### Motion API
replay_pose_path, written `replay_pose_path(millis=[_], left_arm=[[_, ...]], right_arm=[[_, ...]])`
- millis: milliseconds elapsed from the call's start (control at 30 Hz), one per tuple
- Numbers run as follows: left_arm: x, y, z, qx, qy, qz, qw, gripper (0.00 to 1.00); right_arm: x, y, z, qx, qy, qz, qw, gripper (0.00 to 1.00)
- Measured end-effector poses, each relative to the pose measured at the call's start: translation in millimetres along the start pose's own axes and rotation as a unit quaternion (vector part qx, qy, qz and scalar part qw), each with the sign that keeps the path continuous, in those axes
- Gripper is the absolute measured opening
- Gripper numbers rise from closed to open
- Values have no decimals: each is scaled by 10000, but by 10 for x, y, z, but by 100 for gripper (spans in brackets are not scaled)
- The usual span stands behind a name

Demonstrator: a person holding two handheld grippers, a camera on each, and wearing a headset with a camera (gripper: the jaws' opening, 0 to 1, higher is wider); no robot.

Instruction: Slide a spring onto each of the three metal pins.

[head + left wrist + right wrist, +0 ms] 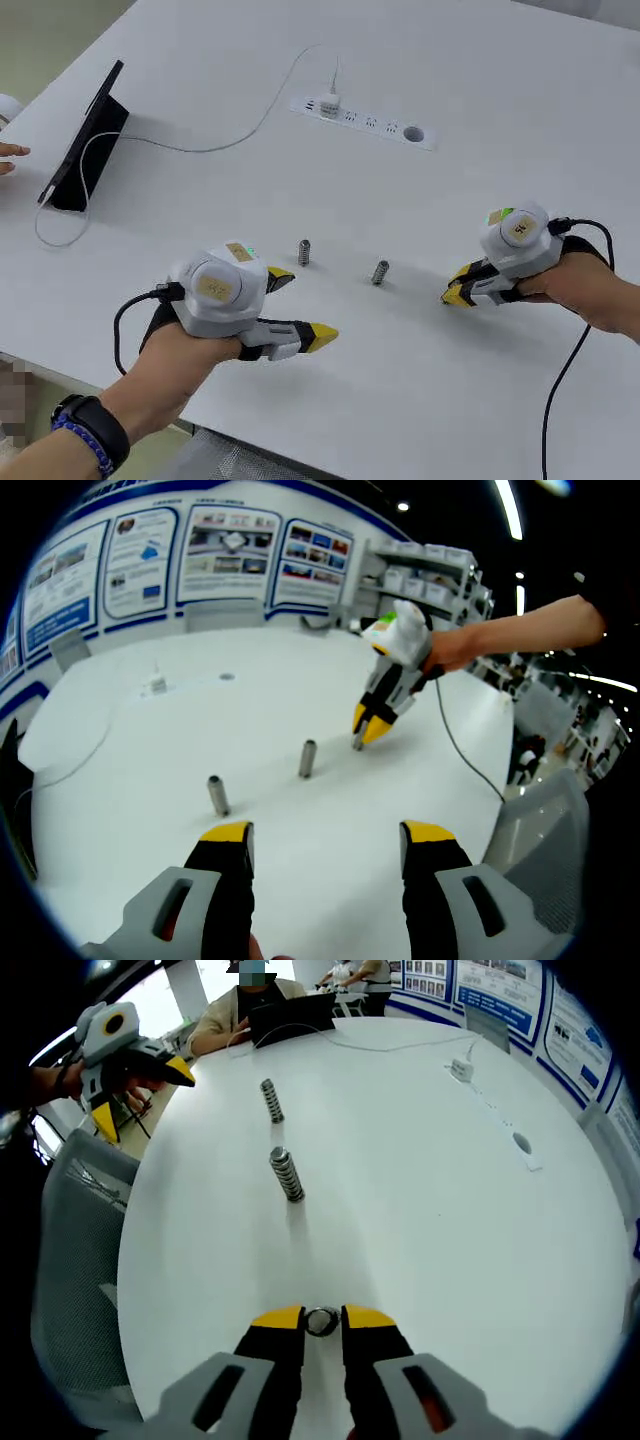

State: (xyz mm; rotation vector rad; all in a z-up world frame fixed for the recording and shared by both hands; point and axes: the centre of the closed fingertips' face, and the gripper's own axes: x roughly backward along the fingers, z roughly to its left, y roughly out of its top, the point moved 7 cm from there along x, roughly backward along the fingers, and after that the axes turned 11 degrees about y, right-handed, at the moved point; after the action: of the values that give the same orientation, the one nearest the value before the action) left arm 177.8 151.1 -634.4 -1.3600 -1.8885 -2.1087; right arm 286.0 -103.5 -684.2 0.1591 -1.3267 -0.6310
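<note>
Two metal pins stand on the white table, each with a spring on it: one pin [304, 252] [217, 795] [270, 1100] and a second pin [380, 272] [307, 758] [286, 1174]. My right gripper [452, 293] [368, 728] [321, 1318] is down at the table, shut on a round spring [321, 1321] at the third pin [357, 742]. Whether that spring is around the pin or just above it I cannot tell. My left gripper [305, 305] [327, 832] is open with nothing in it, near the table's front edge, left of the pins.
A power strip [365, 122] with a plugged charger lies at the back. Its cable runs to a propped black tablet [90, 140] at far left. A hand [8, 155] shows at the left edge. A grey mesh chair [70, 1260] stands by the table edge.
</note>
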Motion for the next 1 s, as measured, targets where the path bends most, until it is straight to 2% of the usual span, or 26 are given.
replay_pose_path(millis=[267, 433, 600, 767, 933, 1000], left_arm=[[-1, 1, 0, 10, -22, -18, 10000, 60], [12, -15, 23, 34, -9, -20, 10000, 61], [24, -34, 49, 48, -12, -17, 10000, 61], [38, -38, 90, 69, 1, -24, 10000, 62], [40, -36, 140, 110, 31, -45, 9999, 62], [41, -37, 157, 114, 39, -45, 9999, 63]], right_arm=[[47, -80, 45, -30, -94, -40, 9999, 29], [108, -132, 66, -255, -248, -286, 9990, 37], [136, -205, 85, -562, -378, -615, 9958, 43], [147, -267, 161, -947, -518, -1109, 9880, 50], [162, -326, 263, -1349, -711, -1661, 9742, 55], [166, -352, 296, -1417, -726, -1747, 9717, 56]])
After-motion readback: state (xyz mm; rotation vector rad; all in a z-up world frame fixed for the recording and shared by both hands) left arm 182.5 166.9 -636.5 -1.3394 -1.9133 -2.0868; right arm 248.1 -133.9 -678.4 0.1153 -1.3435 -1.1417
